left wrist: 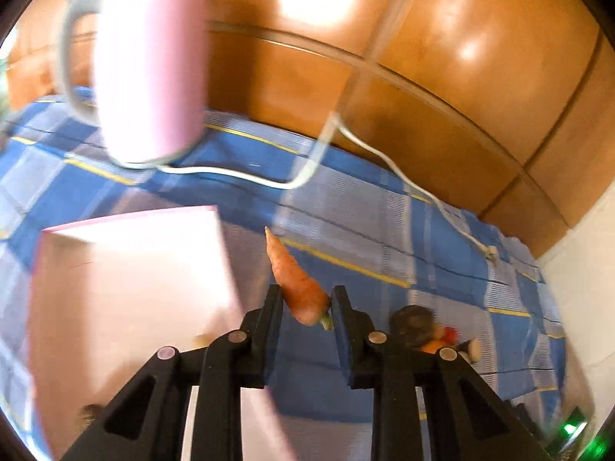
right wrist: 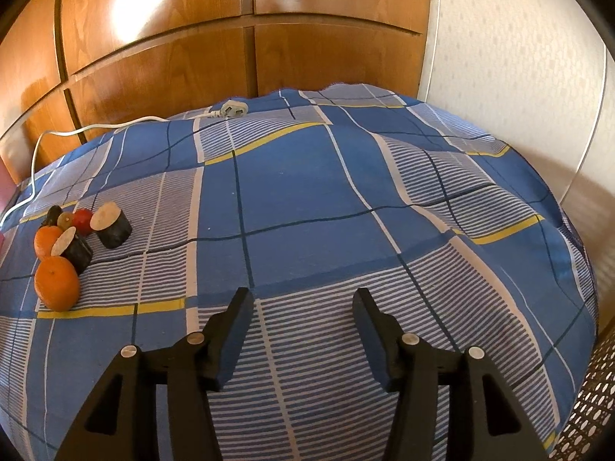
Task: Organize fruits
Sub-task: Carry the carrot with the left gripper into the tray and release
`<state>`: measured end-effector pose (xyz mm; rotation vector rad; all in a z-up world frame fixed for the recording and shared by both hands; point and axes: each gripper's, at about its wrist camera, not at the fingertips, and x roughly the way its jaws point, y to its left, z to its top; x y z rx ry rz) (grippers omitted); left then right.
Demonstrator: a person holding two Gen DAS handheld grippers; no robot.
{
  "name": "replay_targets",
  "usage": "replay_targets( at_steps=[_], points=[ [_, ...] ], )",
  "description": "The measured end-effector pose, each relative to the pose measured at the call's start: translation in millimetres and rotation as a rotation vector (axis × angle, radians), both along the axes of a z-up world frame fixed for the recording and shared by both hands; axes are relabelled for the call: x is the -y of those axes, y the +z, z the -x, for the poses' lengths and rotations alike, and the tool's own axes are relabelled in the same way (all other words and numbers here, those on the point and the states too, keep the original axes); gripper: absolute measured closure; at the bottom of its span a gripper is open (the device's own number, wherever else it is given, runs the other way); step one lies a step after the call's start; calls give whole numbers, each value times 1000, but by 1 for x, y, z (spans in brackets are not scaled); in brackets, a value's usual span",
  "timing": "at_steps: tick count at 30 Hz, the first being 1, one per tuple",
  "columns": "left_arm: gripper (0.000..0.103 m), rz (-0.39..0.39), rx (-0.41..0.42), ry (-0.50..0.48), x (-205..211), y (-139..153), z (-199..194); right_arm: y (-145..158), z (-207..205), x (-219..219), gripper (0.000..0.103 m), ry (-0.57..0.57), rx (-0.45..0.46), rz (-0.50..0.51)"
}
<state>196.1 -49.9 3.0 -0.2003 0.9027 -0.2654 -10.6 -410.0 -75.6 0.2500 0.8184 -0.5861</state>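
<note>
Your left tool (left wrist: 305, 303) is clamped on a carrot (left wrist: 298, 282), lifted above the checked cloth (left wrist: 346, 199) just right of the pink box (left wrist: 130, 269). Your right tool (right wrist: 303, 307) stands open and empty over the cloth, with the oranges (right wrist: 57, 282) and other produce far to its left.

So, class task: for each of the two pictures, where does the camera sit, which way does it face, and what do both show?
Left wrist: on the left claw, looking down along its fingers, which grip a carrot; beyond, a pink box and pink kettle.
Right wrist: on the right claw, open with nothing in it, facing the checked cloth.
Shared: cloth, white cable, wooden panels, produce pile.
</note>
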Motion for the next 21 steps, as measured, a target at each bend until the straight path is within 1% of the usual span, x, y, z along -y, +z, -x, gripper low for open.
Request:
replay_targets(
  at_steps=[6,10,13,16,21],
  points=[
    [77,-90,24,150,-56,-11,22,0,0,0,48,-1,-2,7],
    [77,-120,-4,231,-88,-27,31,0,-1,-1,48,-1,-7,14],
    [77,-140,-11,267,-100,-36,36,0,-1,-2,48,-1,-9,20],
    [77,-154,-10,282,-106,-41,41,0,-1,-3,48,1,-14,30],
    [76,-157,4,311,-110,-41,48,1,-2,-3,48,1,-22,38]
  ],
)
